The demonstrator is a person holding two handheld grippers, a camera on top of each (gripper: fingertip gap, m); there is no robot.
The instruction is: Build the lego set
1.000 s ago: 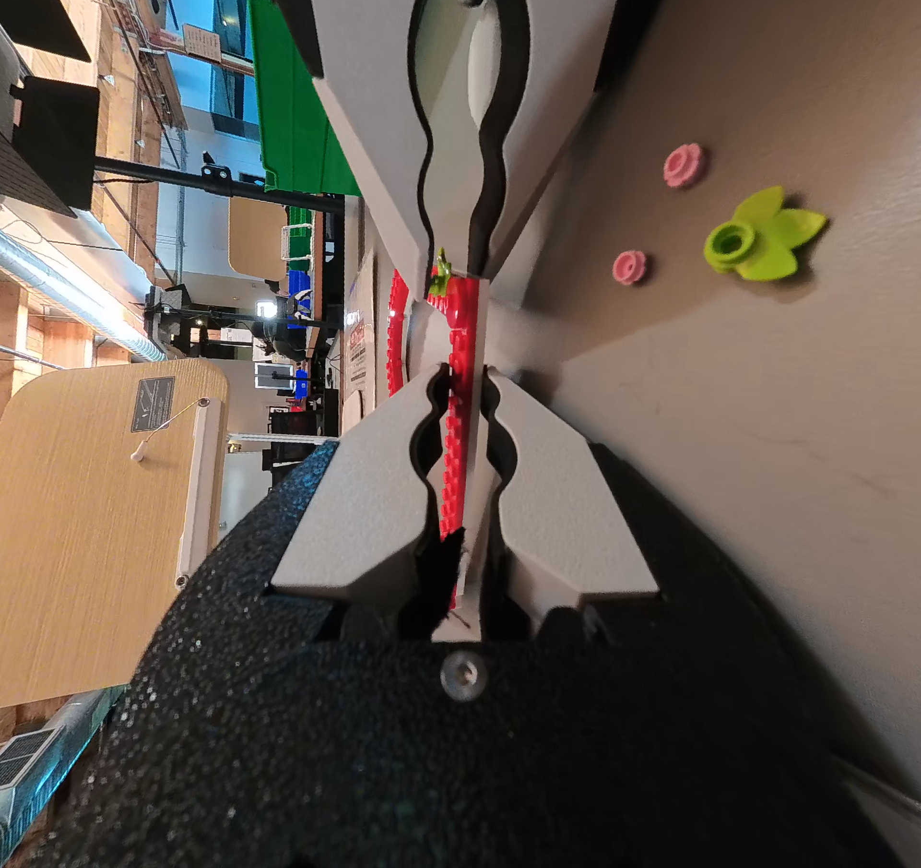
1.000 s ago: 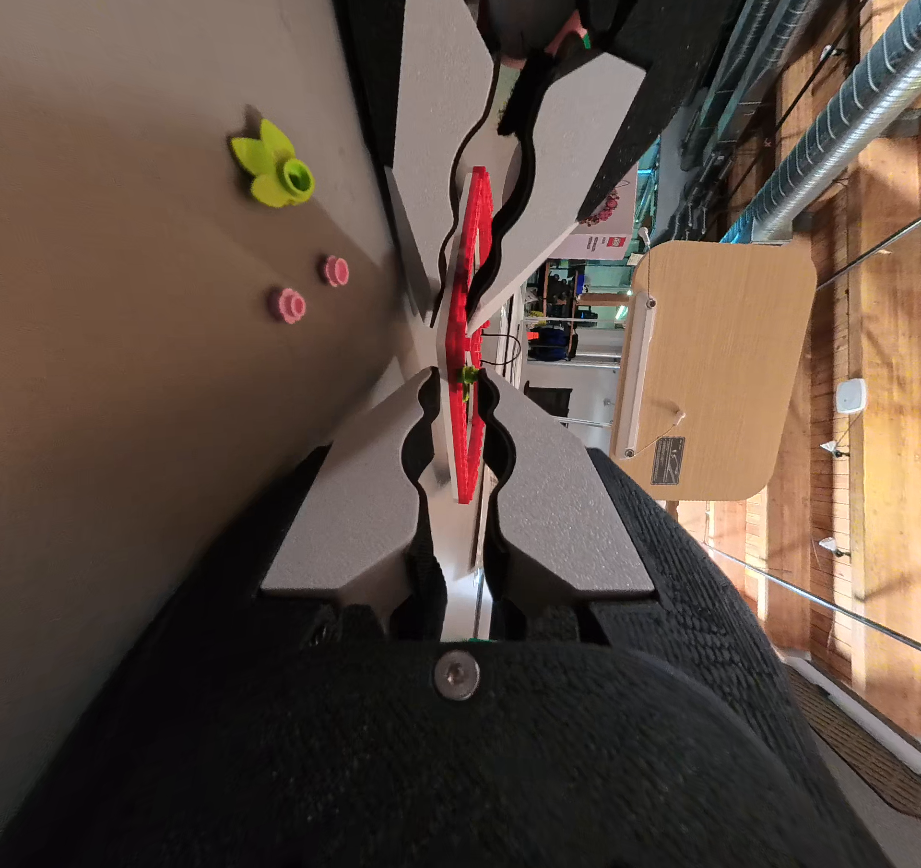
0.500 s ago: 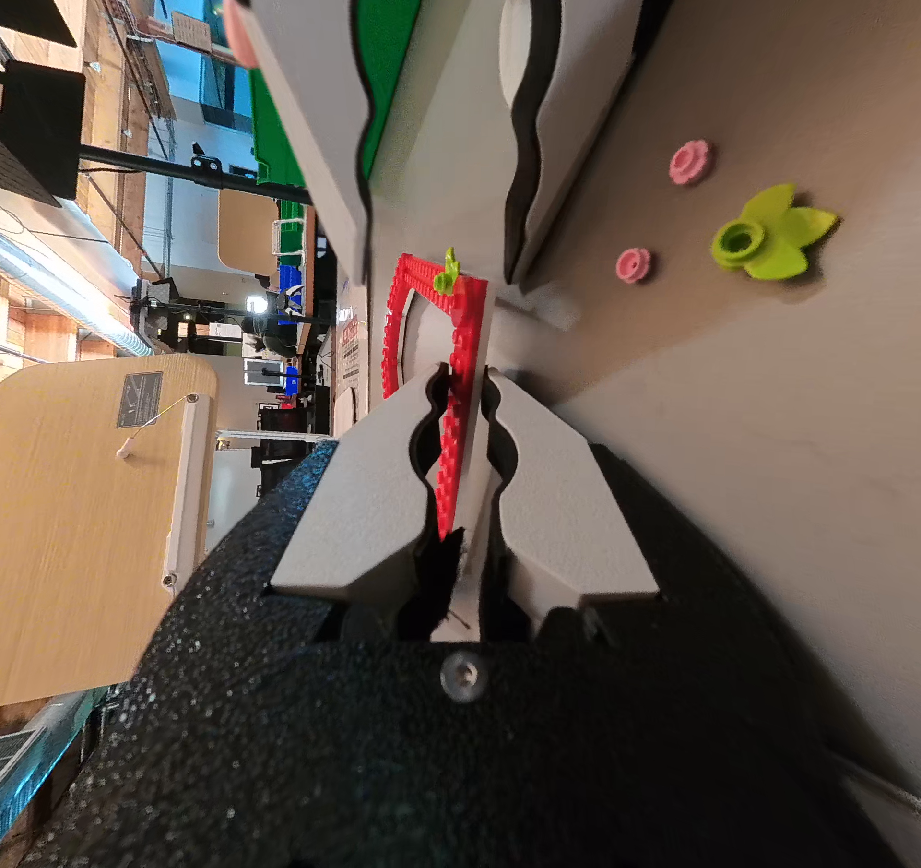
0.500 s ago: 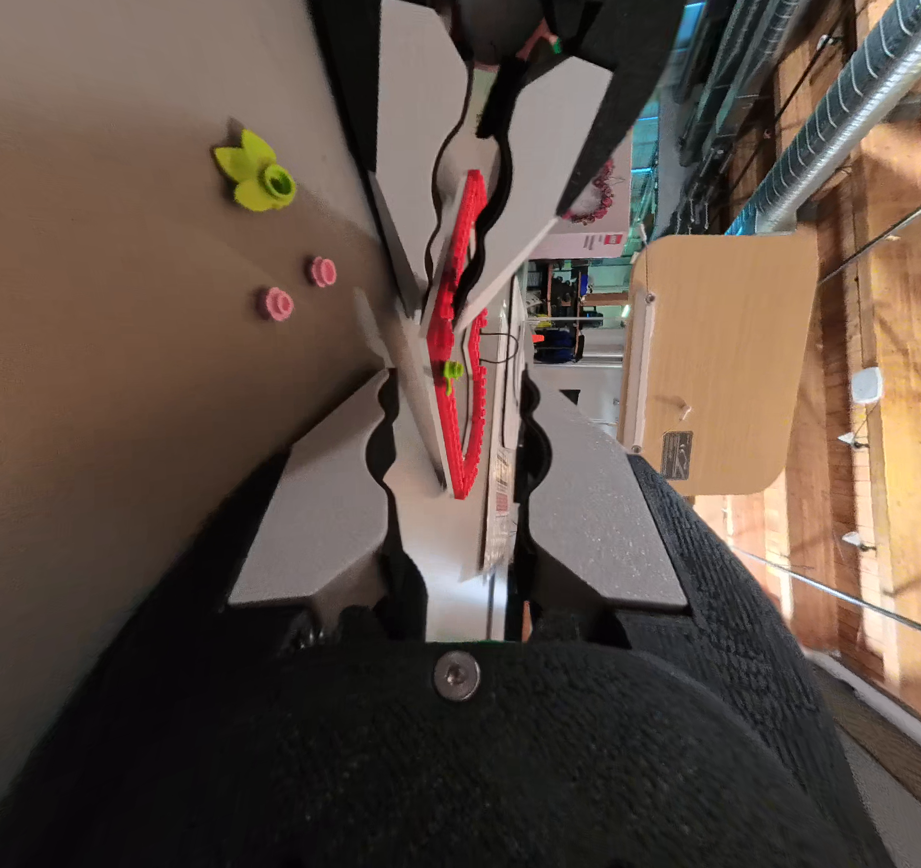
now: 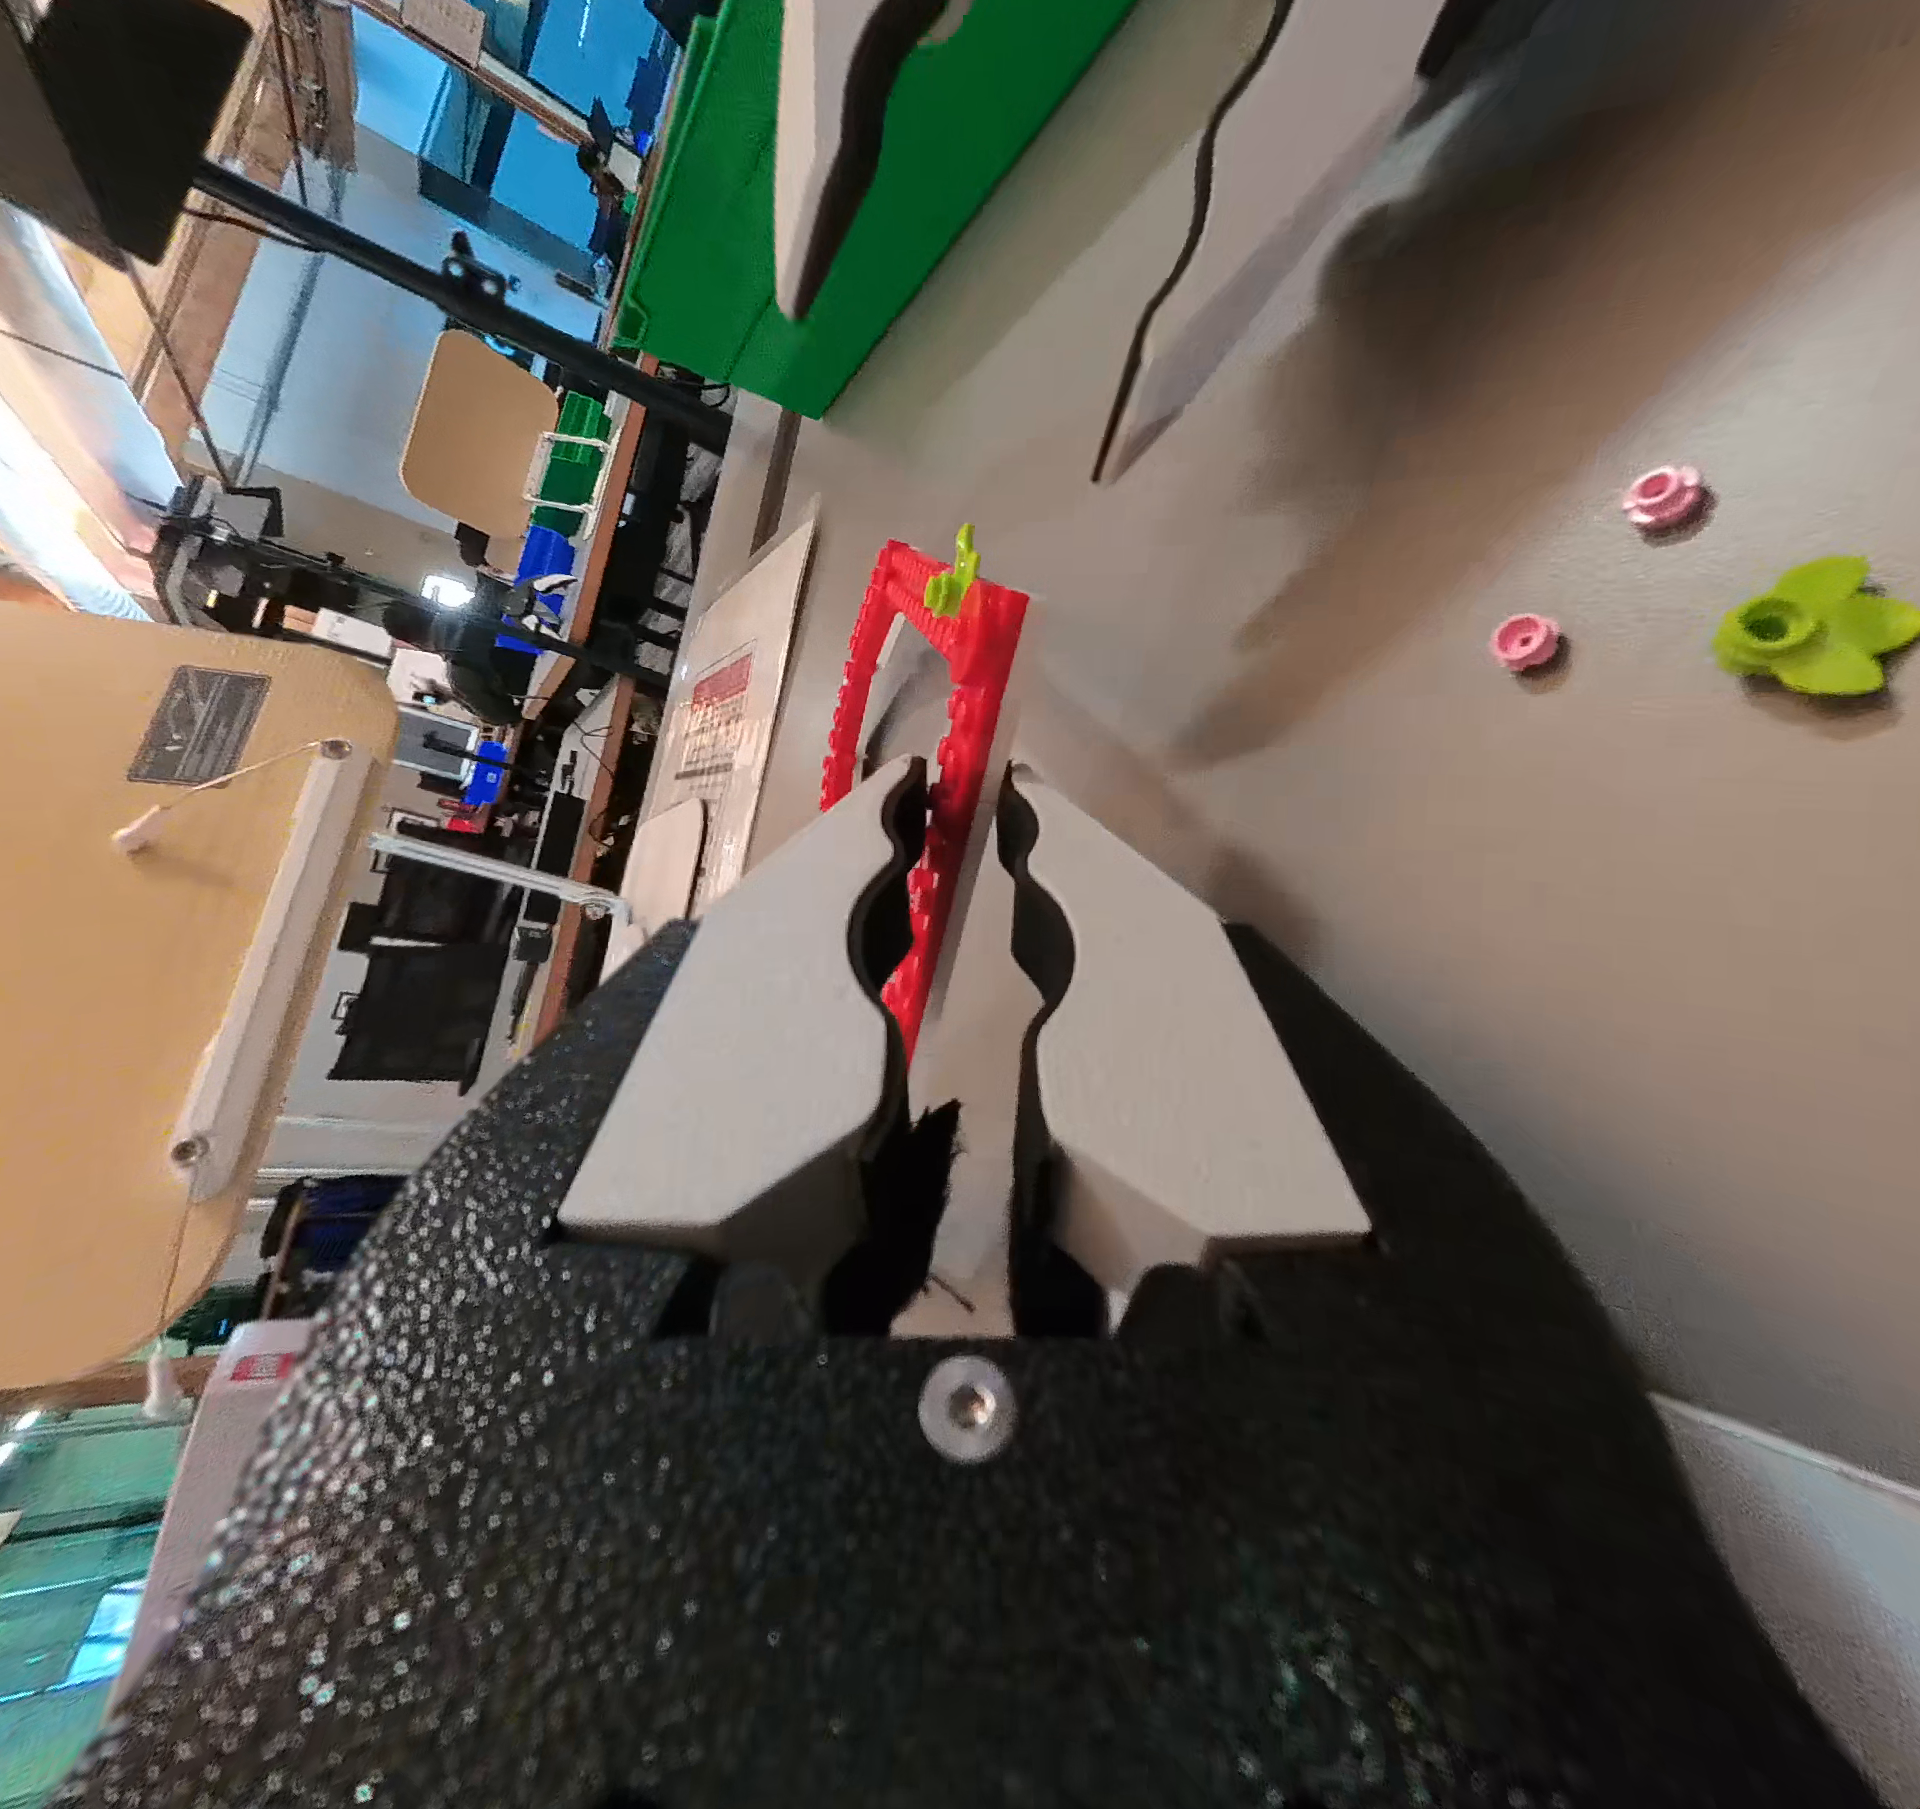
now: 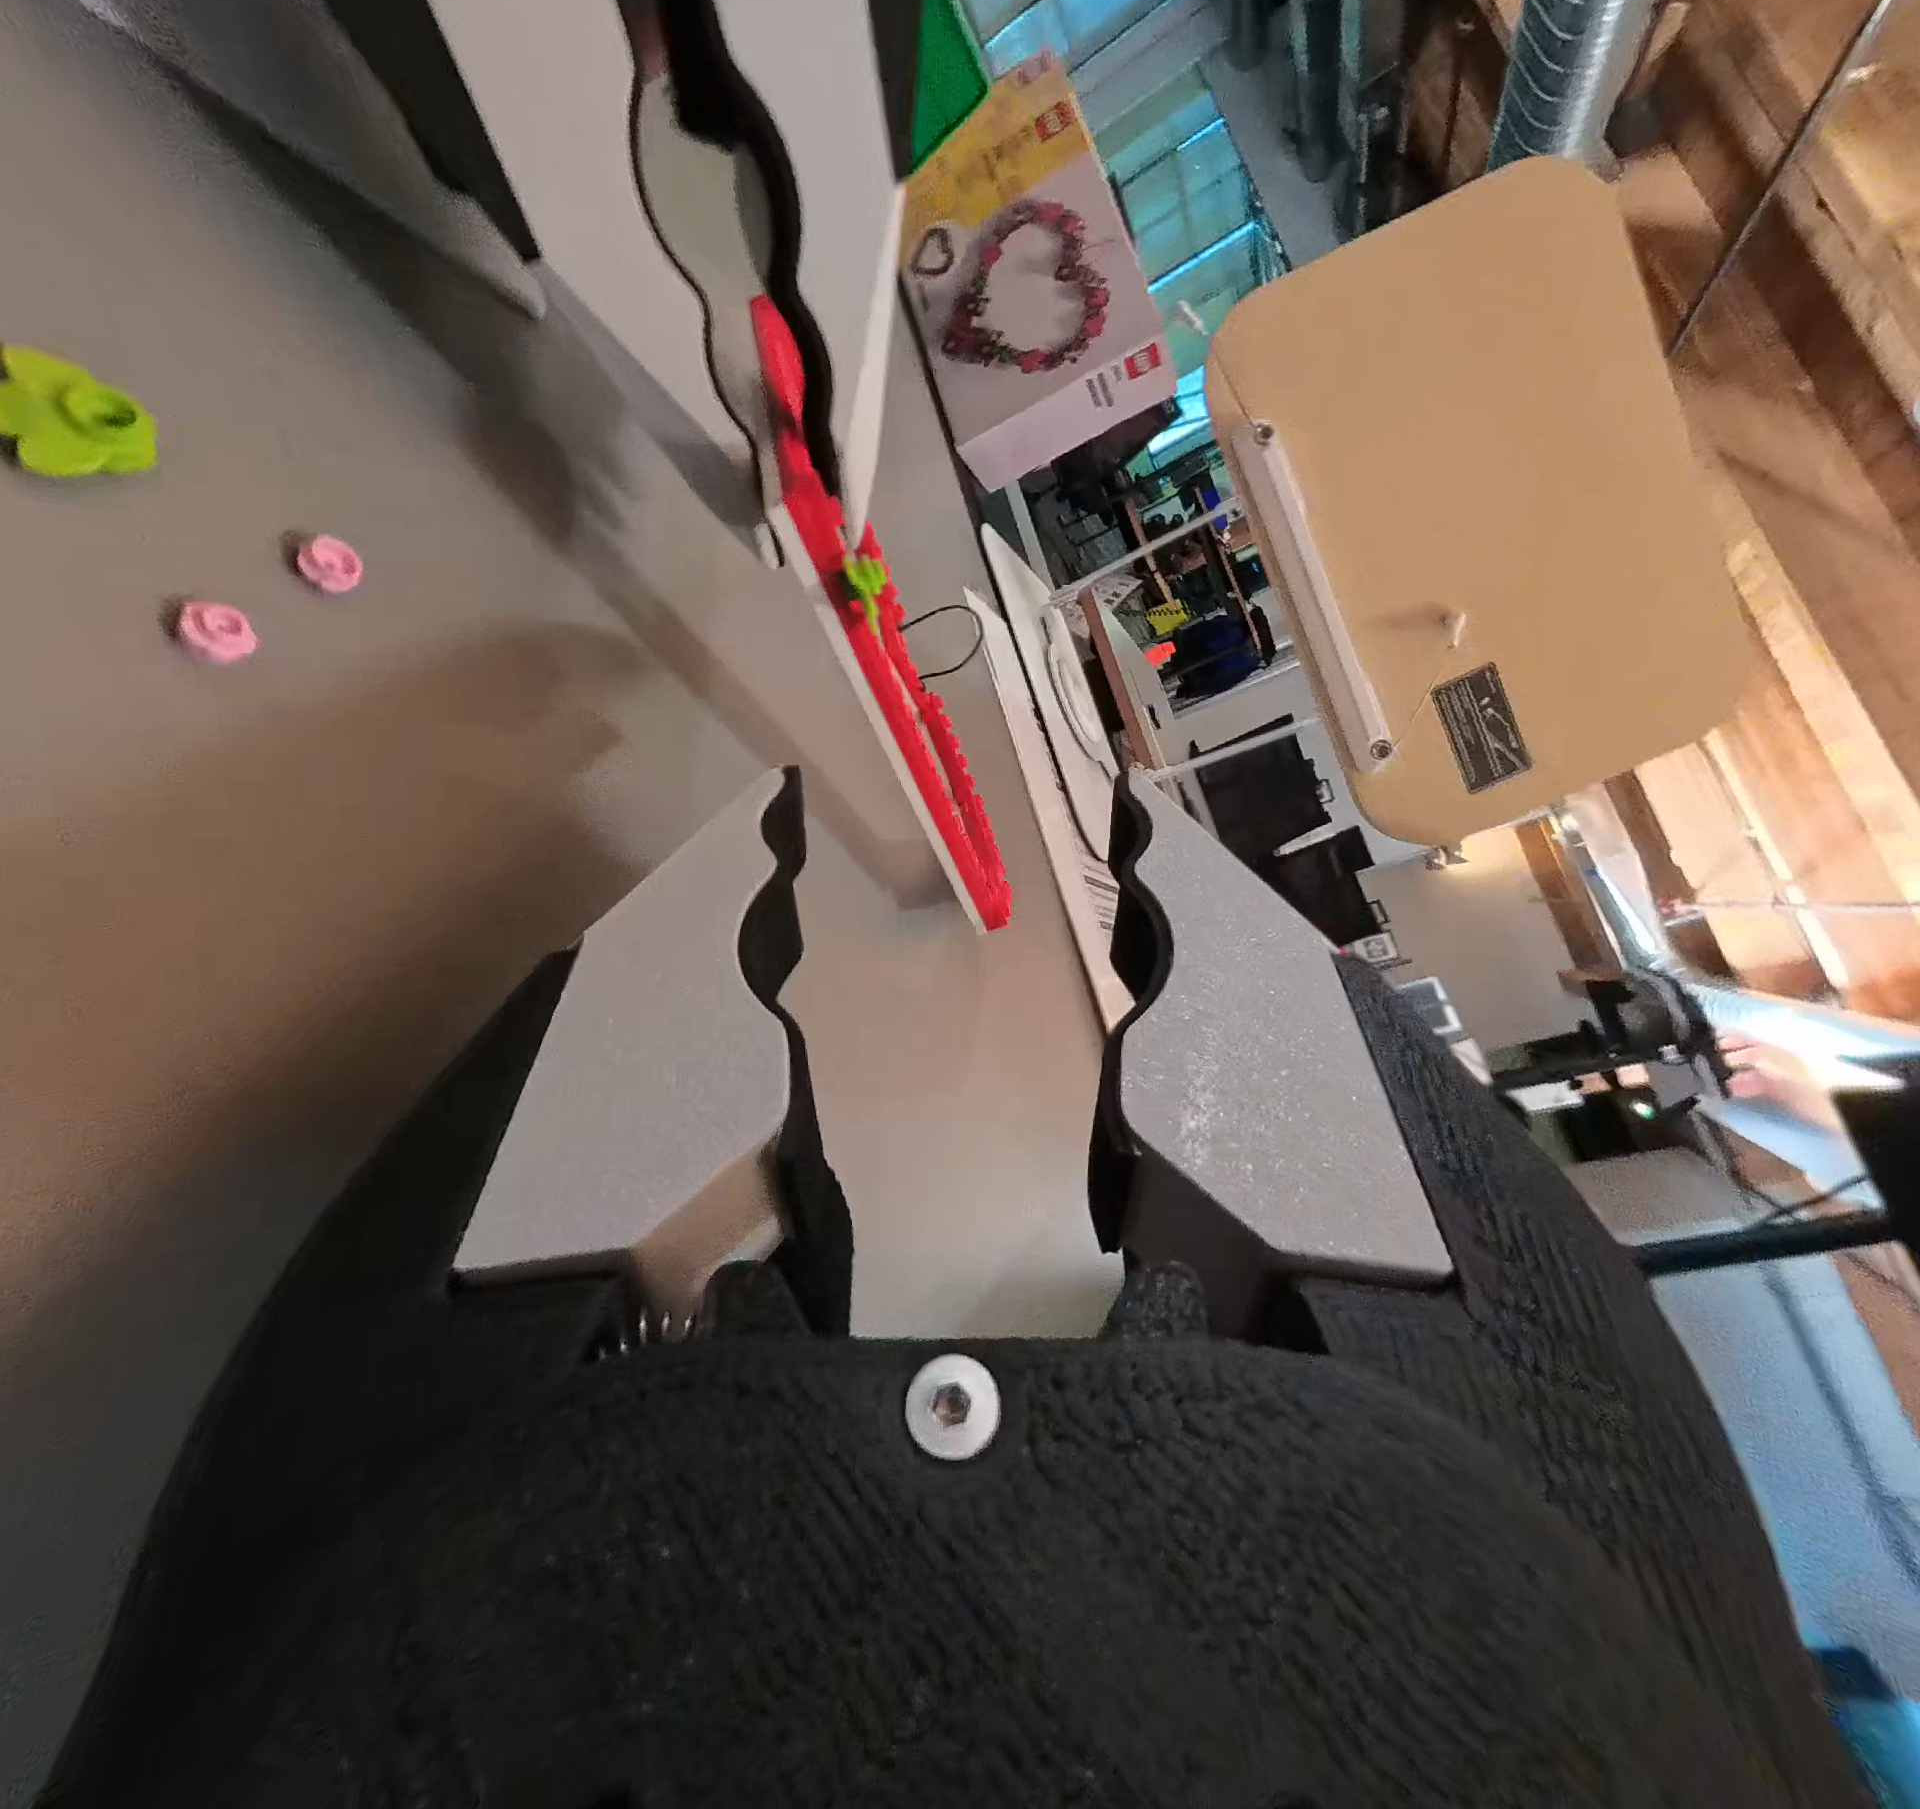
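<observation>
On a grey tabletop (image 5: 1558,1032) in a wood-panelled workshop, the left tool (image 5: 961,793) pinches the flat red studded lego frame (image 5: 971,720), held edge-on with a small lime sprig piece (image 5: 954,587) clipped on. The right tool (image 6: 956,793) gapes wide, gripping nothing. Two pink round studs (image 5: 1524,640) and a lime-green leaf piece (image 5: 1813,639) lie nearby.

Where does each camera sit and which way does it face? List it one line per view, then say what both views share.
Left wrist view: sits on the left hand-held gripper, looking along its fingers, shut on the red lego frame; the other gripper's open fingers show beyond.
Right wrist view: sits on the right hand-held gripper, open and empty, facing the frame's free end, with the left gripper clamping the far end.
Shared: the frame with its small green piece, two pink flower studs and the lime leaf piece on the grey table.
</observation>
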